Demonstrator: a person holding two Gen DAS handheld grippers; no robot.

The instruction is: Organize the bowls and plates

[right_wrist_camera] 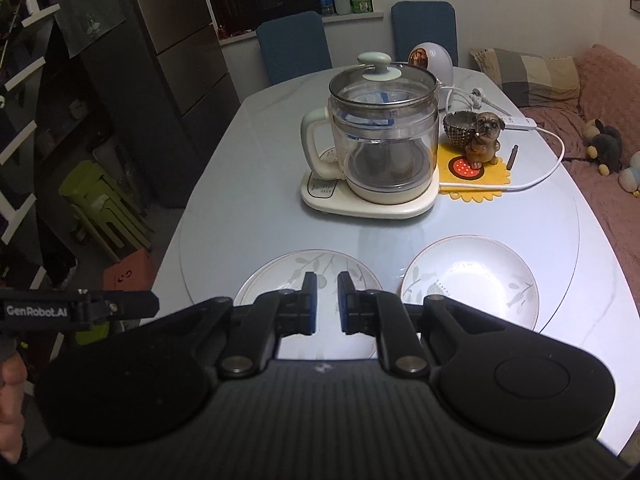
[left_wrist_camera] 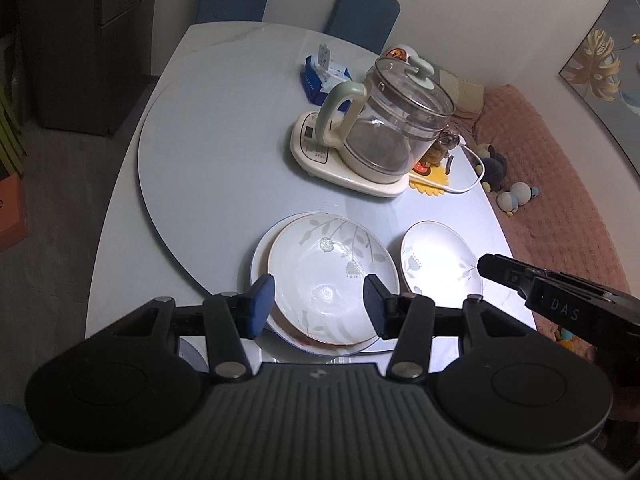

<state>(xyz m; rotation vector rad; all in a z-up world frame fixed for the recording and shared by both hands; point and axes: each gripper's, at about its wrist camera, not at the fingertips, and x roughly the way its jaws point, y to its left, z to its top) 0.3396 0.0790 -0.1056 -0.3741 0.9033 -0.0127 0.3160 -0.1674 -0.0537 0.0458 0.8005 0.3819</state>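
Crockery on the counter: 2 stacked pieces, 1 single

Stack [left_wrist_camera: 328, 280]: 1 floral-patterned shallow bowl nested on a wider plate with a blue rim line, at the near edge of the grey counter [left_wrist_camera: 208, 152]. Single floral plate [left_wrist_camera: 440, 258]: just beside the stack, on its right, apart from it. Glass kettle [left_wrist_camera: 392, 120] on its cream base stands farther back, well apart from both.

Left tool [left_wrist_camera: 320, 304]: fingers spread wide, hovering over the stack's near rim, holding nothing. Right tool [right_wrist_camera: 327, 300]: blue pads drawn close with a narrow gap, pinching nothing, above the stack.

Handling, as judged: glazed ceramic, stiff, fairly heavy, slippery, liable to chip. Best hold is the raised rim, pads pinching above and below. The single plate probably belongs on the stack; lower it gently and centred.
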